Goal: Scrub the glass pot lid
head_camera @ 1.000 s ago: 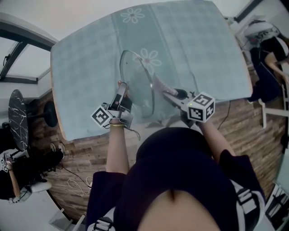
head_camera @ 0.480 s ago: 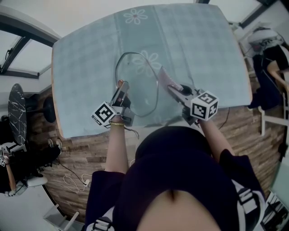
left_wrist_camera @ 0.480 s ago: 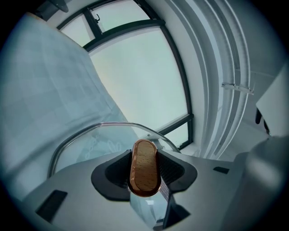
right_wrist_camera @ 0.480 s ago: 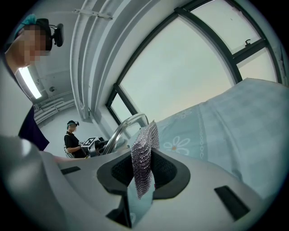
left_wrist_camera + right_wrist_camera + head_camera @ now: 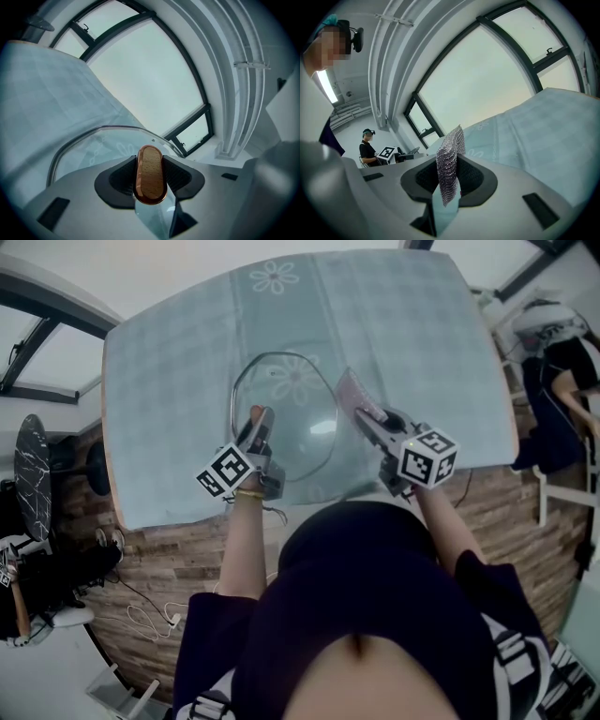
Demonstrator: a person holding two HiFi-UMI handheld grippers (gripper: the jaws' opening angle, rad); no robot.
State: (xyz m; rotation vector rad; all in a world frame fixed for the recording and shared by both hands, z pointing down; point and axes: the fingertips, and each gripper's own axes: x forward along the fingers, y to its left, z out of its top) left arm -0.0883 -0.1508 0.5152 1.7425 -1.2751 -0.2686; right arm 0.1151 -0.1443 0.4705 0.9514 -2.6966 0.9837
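Note:
The glass pot lid (image 5: 292, 432) is held up over the table, its face turned toward the head view. My left gripper (image 5: 260, 421) is shut on the lid's wooden handle (image 5: 257, 414) at the lid's near left side. In the left gripper view that handle (image 5: 150, 180) is pinched between the black pads (image 5: 121, 178), and the lid's metal rim (image 5: 101, 130) arcs beyond it. My right gripper (image 5: 367, 414) sits to the right of the lid, shut on a metal mesh scrubber (image 5: 350, 390), which stands apart from the glass. The scrubber (image 5: 451, 147) sticks up from the jaws.
A table with a pale blue checked cloth (image 5: 178, 329) with flower prints lies under the lid; its near edge (image 5: 187, 507) runs just behind my hands. A seated person (image 5: 562, 352) is at the far right, another person (image 5: 370, 147) shows in the right gripper view. A dark stool (image 5: 37, 484) stands at left.
The lid has turned from nearly edge-on to face-on and dropped a little with my left gripper. My right gripper has drawn the scrubber off the glass and away to the right.

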